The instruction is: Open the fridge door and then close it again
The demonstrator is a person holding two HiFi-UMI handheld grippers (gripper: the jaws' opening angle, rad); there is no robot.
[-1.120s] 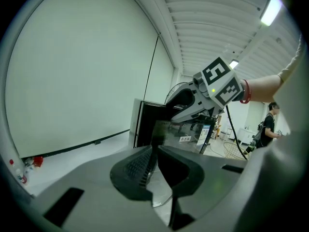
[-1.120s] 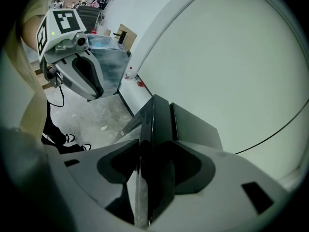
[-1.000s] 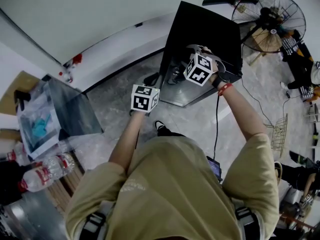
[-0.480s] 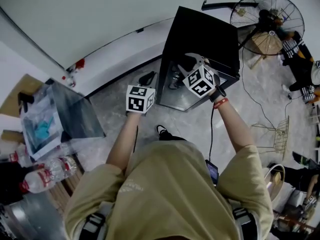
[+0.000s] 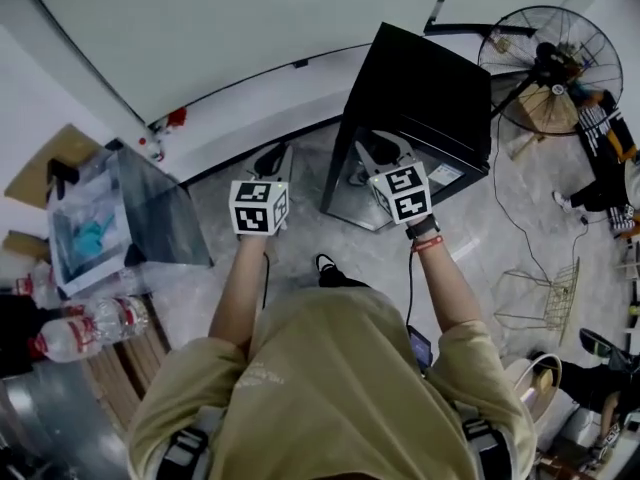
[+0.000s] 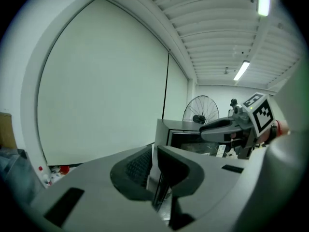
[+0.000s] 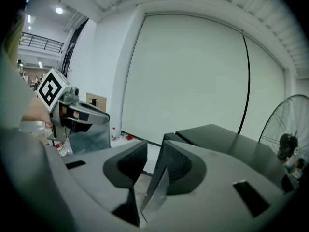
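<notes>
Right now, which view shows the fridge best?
Head view: nearly the whole fridge from above, top and front. Left gripper view shows part of its front, partly blocked by the jaws. Right gripper view shows only its dark top.

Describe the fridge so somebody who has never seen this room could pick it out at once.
Follow the long white wall toward the right, where a big round fan stands. Just left of that fan, the fridge stands on the grey floor by the wall. It is the only solid black block: the fan is open wire, the box at far left see-through.
</notes>
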